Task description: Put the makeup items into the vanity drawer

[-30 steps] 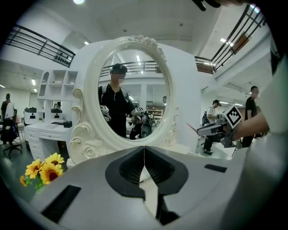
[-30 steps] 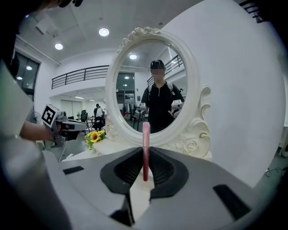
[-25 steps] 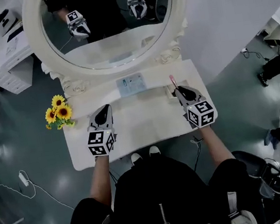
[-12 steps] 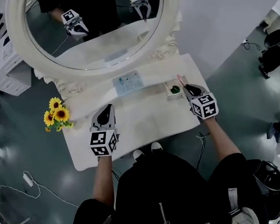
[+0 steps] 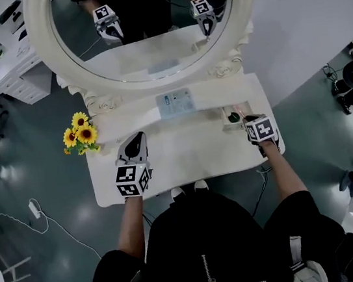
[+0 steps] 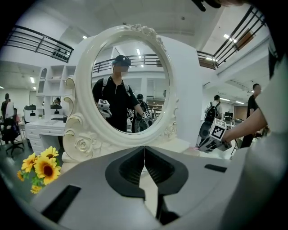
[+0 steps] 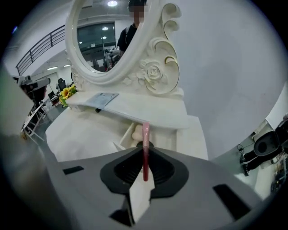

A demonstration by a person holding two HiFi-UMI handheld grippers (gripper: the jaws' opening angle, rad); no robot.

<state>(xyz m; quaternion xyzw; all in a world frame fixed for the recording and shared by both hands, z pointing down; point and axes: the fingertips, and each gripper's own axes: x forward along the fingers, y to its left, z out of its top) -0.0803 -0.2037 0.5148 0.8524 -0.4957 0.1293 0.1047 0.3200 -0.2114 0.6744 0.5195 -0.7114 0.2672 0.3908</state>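
Over white vanity top [image 5: 185, 152], right tongs [image 7: 145, 147] tilt down clenching pink stick [image 7: 146, 132]; left tongs [image 6: 144, 150] closed, empty.

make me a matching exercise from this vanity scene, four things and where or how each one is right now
Things:
1. sunflowers
2. pink stick
3. left gripper
4. pale blue packet

Places or states:
A. clamped between the jaws of the right gripper
B. lying flat on the raised shelf under the mirror
C. jaws together, nothing in them
D. at the left end of the vanity in the head view

Pairs: 1-D, 2-A, 3-C, 4-B
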